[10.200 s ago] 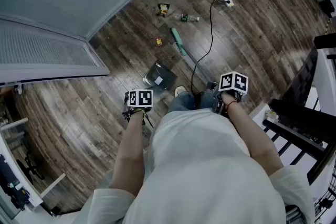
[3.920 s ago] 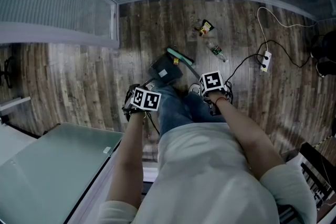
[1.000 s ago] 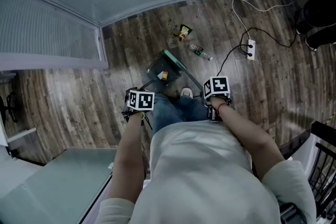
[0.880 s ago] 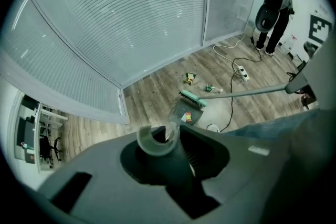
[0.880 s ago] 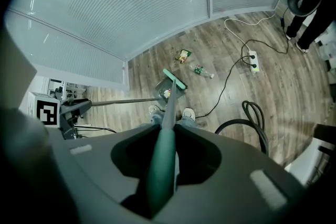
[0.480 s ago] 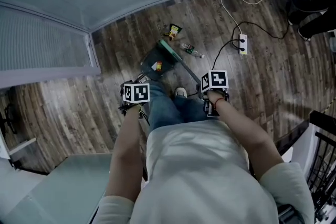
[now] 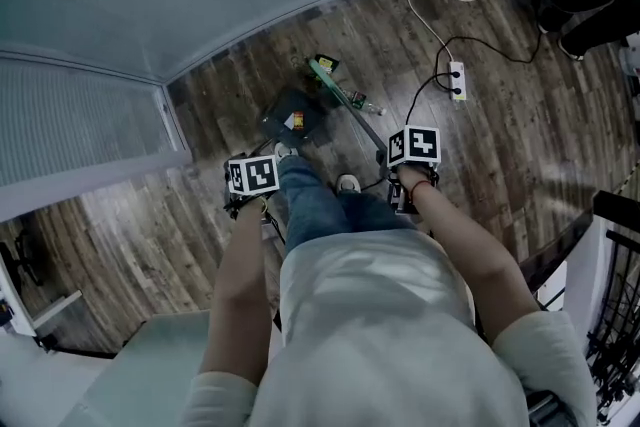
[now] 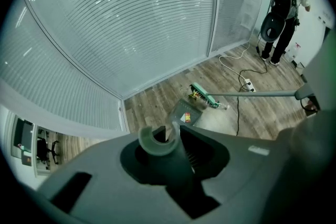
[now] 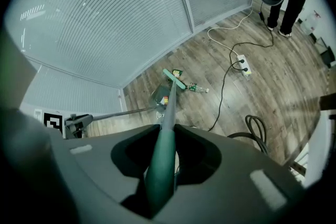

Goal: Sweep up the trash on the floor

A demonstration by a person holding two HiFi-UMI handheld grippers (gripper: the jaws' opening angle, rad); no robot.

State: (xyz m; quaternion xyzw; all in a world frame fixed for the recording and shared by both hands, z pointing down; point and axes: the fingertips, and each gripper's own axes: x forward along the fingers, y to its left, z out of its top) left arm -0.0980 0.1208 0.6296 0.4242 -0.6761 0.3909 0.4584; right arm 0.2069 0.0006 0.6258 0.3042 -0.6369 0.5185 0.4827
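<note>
Right hand-held gripper (image 9: 165, 139) was clamped on the broom (image 9: 167, 107), left hand-held gripper (image 8: 176, 136) on the dustpan (image 7: 272, 115) handle. Bottle (image 9: 195, 88) and wrapper (image 9: 177, 72) lay on the floor (image 7: 480, 165) at the broom head, just beyond the dustpan. I'd keep the dustpan lip flat and use short inward strokes.

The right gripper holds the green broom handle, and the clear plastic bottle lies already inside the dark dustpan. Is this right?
Not quite. The right gripper view shows the clear plastic bottle on the wooden floor beside the green broom head, outside the dark dustpan. The right gripper does hold the green broom handle.
</note>
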